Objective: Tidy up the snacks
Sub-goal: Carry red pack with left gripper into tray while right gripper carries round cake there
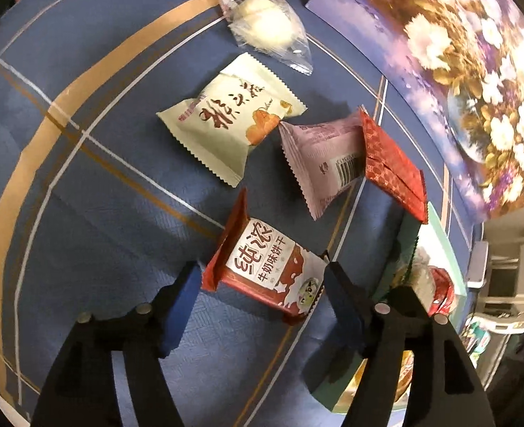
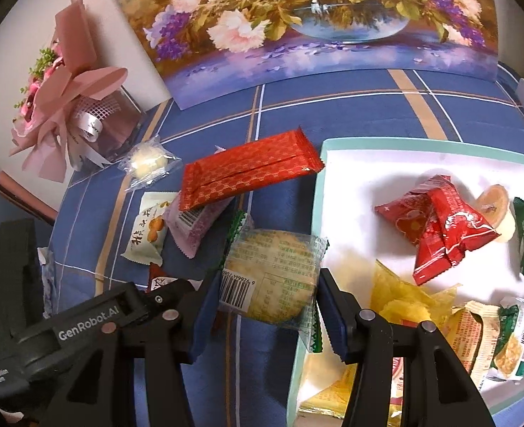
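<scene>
Right hand-held gripper point(image 2: 265, 299) clamps round rice cracker packet point(image 2: 272, 277) between blue pads, above table beside white tray point(image 2: 319, 192). Left hand-held gripper point(image 1: 262, 277) spread wide around red milk biscuit pack point(image 1: 265, 270) lying on blue plaid tablecloth point(image 1: 84, 213), pads apart from wrapper.

- Tablecloth point(image 2: 333, 114): blue, tan and white check lines.
- Flower painting point(image 2: 297, 17): propped at the table's rear (vase motif).
- Pink wrapped bouquet point(image 2: 66, 106): far left corner, against the wall.
</scene>
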